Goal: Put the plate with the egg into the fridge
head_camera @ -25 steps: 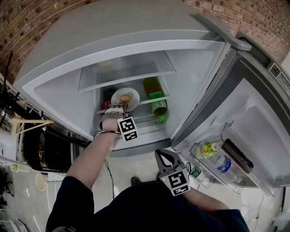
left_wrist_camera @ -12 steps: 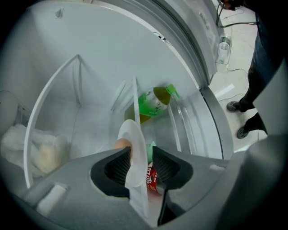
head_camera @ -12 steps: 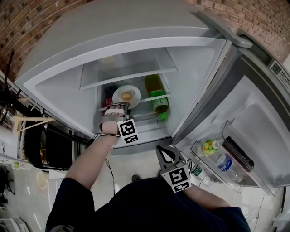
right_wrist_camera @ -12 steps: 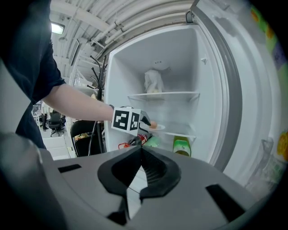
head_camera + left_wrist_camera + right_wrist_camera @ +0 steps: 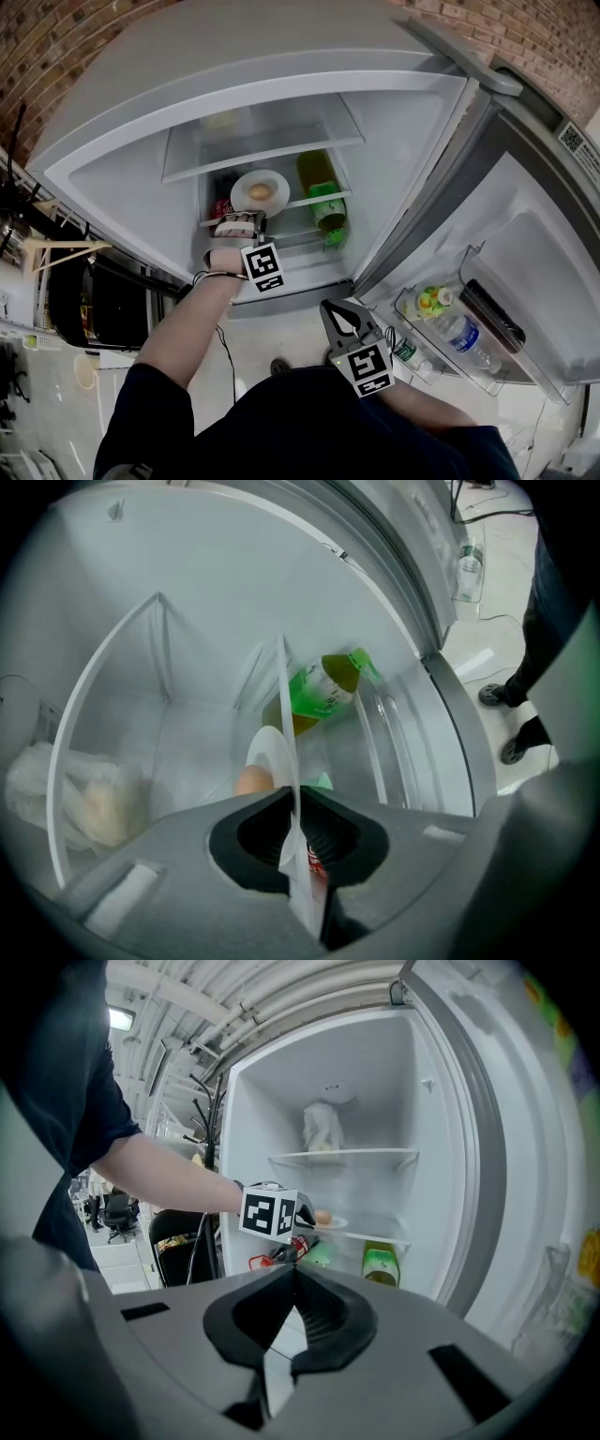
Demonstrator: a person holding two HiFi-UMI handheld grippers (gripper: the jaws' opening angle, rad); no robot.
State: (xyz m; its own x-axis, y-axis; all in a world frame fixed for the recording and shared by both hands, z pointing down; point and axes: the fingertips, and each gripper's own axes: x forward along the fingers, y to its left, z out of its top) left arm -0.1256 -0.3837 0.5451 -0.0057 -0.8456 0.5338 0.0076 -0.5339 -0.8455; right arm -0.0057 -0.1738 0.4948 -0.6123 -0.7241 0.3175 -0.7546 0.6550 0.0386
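1. From here I see the fridge (image 5: 122, 178) standing open, with its door (image 5: 534, 253) swung out to my right
2. The plate (image 5: 241, 197) sits inside on the middle shelf (image 5: 295, 203), left of centre, and the egg (image 5: 261, 192) rests on it; no gripper holds it
3. My left gripper (image 5: 242, 223) is at the front of that shelf, just below the plate in the head view and rolled onto its side
4. Its jaws have just been closing. In the left gripper view they are clenched on the thin white shelf edge (image 5: 284, 696), which runs straight between them, while plate and egg lie free just beyond the tips
5. A green bottle (image 5: 326, 208) stands to the right of the plate, and something red (image 5: 221, 210) shows low on the left, too small for me to identify
6. A pale bag (image 5: 322, 1127) lies on the upper shelf (image 5: 342, 1157)
7. My right gripper (image 5: 340, 321) hangs outside the fridge, close to my body and pointing toward the opening, its jaws pressed together with nothing between them
8. Several bottles (image 5: 457, 339) stand in the door rack
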